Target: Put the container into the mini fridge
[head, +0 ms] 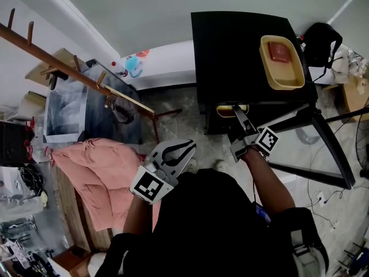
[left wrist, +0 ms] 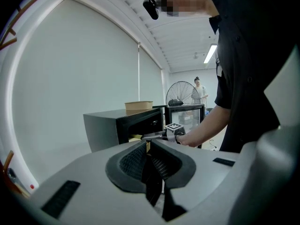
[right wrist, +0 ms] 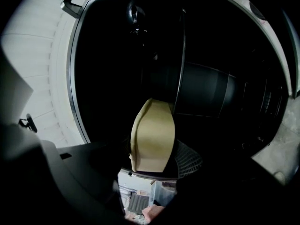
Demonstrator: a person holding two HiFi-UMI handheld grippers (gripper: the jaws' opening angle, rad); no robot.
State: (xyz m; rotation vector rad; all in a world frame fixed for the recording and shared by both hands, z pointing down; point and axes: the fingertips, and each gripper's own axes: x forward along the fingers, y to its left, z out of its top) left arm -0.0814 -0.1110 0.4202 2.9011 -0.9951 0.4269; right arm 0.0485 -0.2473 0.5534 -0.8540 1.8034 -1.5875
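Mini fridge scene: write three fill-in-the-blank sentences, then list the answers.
The container holding something red sits on ___ of the mini fridge.
The fridge's door stands ___.
The left gripper has its jaws ___.
Missing words: top; open; shut.

Ahead of the right gripper [head: 237, 115], the mini fridge [head: 230, 45] stands open, its dark inside clear beyond the tan container [right wrist: 152, 135] that fills the gap between the jaws. The open glass door [head: 305, 175] hems in the gripper's right side. To its left, bare floor [head: 179, 117] lies free.
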